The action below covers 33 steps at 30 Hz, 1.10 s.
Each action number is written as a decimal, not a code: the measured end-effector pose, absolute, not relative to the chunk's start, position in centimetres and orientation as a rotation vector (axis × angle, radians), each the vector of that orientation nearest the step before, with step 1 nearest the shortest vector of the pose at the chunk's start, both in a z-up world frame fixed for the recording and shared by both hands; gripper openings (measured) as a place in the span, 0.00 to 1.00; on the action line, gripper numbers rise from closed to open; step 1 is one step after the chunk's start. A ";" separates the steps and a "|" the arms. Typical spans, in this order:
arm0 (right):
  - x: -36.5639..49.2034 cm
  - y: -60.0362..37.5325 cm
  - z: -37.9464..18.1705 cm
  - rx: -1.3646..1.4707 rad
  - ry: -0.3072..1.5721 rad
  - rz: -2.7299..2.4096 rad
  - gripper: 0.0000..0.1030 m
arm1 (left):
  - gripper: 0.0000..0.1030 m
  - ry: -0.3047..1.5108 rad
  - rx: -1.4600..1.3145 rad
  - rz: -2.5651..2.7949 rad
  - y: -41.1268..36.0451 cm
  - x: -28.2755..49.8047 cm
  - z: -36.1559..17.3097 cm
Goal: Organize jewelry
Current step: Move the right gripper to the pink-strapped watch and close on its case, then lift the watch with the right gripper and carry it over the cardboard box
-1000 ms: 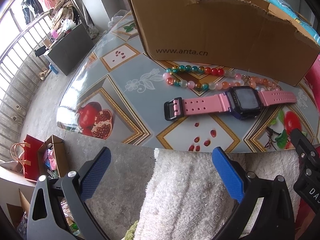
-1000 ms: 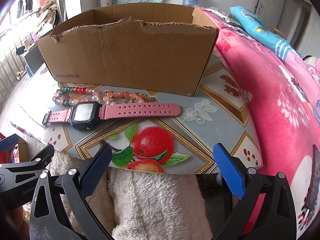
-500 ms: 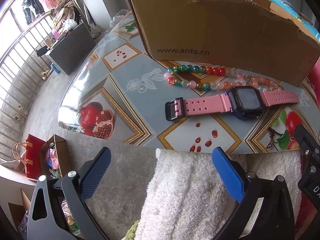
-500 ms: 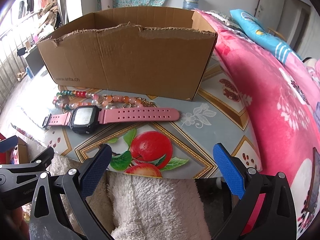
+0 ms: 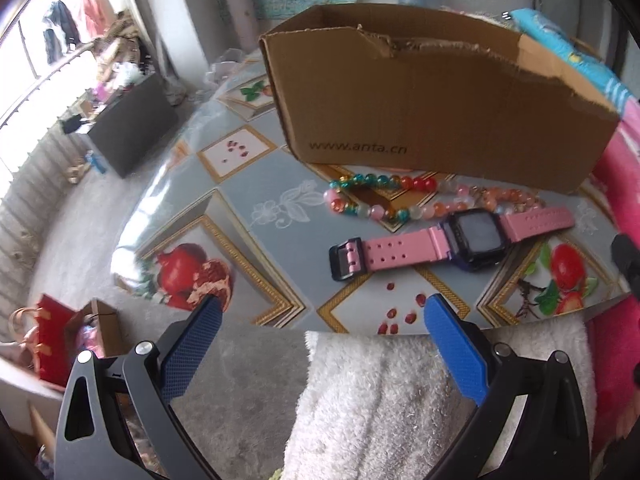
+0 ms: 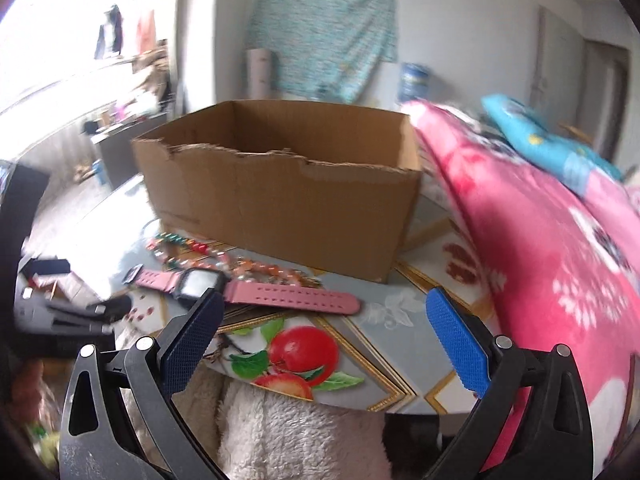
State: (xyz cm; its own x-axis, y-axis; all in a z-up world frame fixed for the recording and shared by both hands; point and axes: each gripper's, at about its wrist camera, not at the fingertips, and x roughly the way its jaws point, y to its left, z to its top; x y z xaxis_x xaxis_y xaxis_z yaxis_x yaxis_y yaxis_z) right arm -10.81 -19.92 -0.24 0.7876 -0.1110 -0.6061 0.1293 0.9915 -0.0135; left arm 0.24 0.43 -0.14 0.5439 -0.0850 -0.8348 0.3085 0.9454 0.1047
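Note:
A pink-strapped watch [image 5: 448, 240] with a dark face lies flat on the patterned table [image 5: 256, 184], and shows again as the watch [image 6: 256, 290] in the right wrist view. Behind it lies a multicoloured bead necklace [image 5: 384, 196], close to the front wall of an open cardboard box [image 5: 432, 96]; the necklace [image 6: 224, 260] and box [image 6: 288, 200] also appear in the right wrist view. My left gripper [image 5: 320, 320] hangs open over the table's near edge, short of the watch. My right gripper [image 6: 324, 312] is open, nothing between its blue pads, just in front of the watch strap.
A pink floral blanket [image 6: 540, 240] rises along the table's right side. White fleece fabric [image 5: 400, 400] lies below the table edge. To the left, on the floor, are a dark cabinet [image 5: 132, 124] and red bags [image 5: 56, 340]. The left gripper's body [image 6: 60, 320] shows at the left of the right wrist view.
Both grippers have moved forward toward the table. The right one has also dropped lower and come close to the watch, with motion blur. Watch, necklace and box have not moved.

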 end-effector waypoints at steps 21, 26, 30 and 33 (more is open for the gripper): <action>-2.4 -13.7 -4.7 -0.298 0.854 0.402 0.57 | 0.78 0.743 0.321 -0.530 0.9 -0.2 -0.3; -1.4 -12.9 -4.7 -0.330 0.875 0.455 0.50 | 0.48 0.742 0.446 -0.622 -0.7 -0.3 -1.7; -0.4 -13.6 -4.5 -0.317 0.927 0.499 0.49 | 0.41 0.729 0.514 -0.690 -1.5 -0.1 -2.2; 0.8 -14.6 -4.2 -0.251 0.976 0.547 0.49 | 0.41 0.694 0.581 -0.720 -2.2 -0.4 -2.3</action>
State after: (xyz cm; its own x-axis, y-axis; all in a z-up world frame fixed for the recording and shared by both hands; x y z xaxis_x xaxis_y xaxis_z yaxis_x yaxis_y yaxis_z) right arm 0.81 -14.59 -4.22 0.4395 0.3248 -0.8374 -0.5442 0.8380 0.0394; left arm -0.41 -2.23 -2.28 0.5536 -0.3896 -0.7360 0.7499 0.6176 0.2372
